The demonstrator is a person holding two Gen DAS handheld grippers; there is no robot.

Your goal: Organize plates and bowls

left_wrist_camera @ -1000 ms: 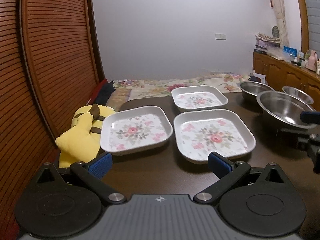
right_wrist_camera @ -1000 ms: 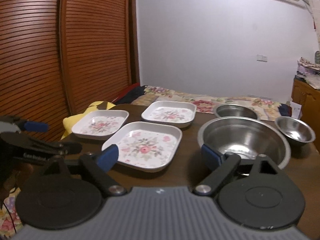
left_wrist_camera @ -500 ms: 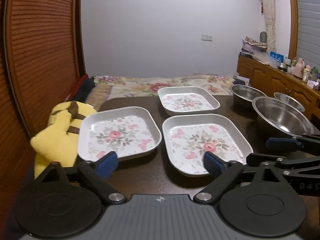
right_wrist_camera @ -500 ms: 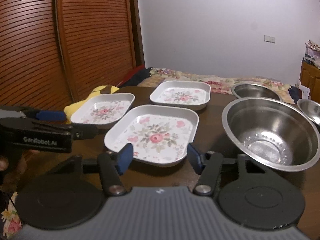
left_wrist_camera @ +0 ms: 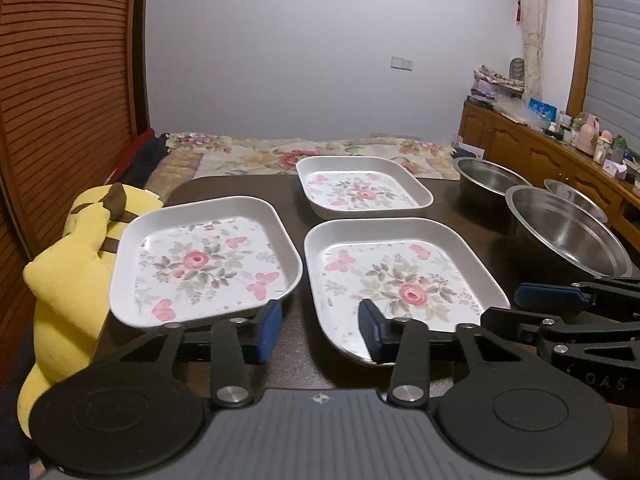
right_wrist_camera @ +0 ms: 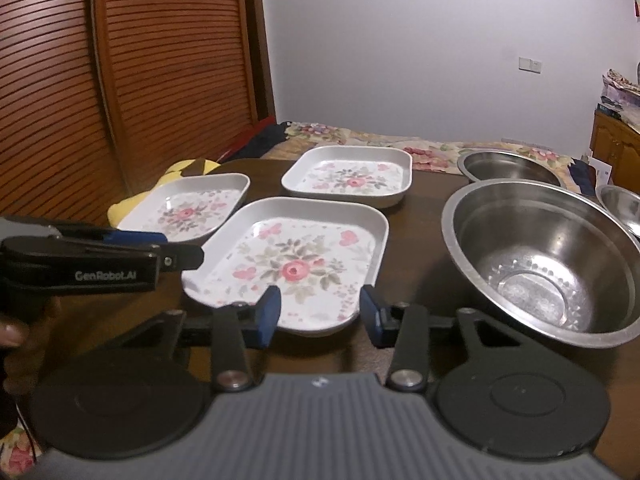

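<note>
Dark wood forms the table (left_wrist_camera: 296, 200), with a slatted wooden door behind it and a bed with a flowered cover past its far edge. Take the near plate (left_wrist_camera: 400, 280) as the landmark: a second floral plate (left_wrist_camera: 204, 260) lies just beside it on the door side, a third (left_wrist_camera: 362, 190) just beyond it, and none of them touch. On its other side sits a big steel bowl (right_wrist_camera: 540, 256), with two smaller bowls (right_wrist_camera: 508, 166) (right_wrist_camera: 622, 204) past that. A yellow plush toy (left_wrist_camera: 68, 272) slumps at the table edge by the second plate.

Both claws have just been closing and now stand narrow, nothing between the pads. The left claw (left_wrist_camera: 320, 330) hovers over the gap between the near plate and the second plate; the right claw (right_wrist_camera: 320, 314) hovers at the near plate's front rim without gripping it.

The plates look like light, stiff melamine with a glossy, probably slippery face, so I judge the raised rim the place to pinch, one pad inside and one under the lip. The bowls seem thin steel, light and smooth; a rim grip should serve, though the big one may tip if taken at one side. Stacking like with like seems the aim, and nothing is stacked yet.
</note>
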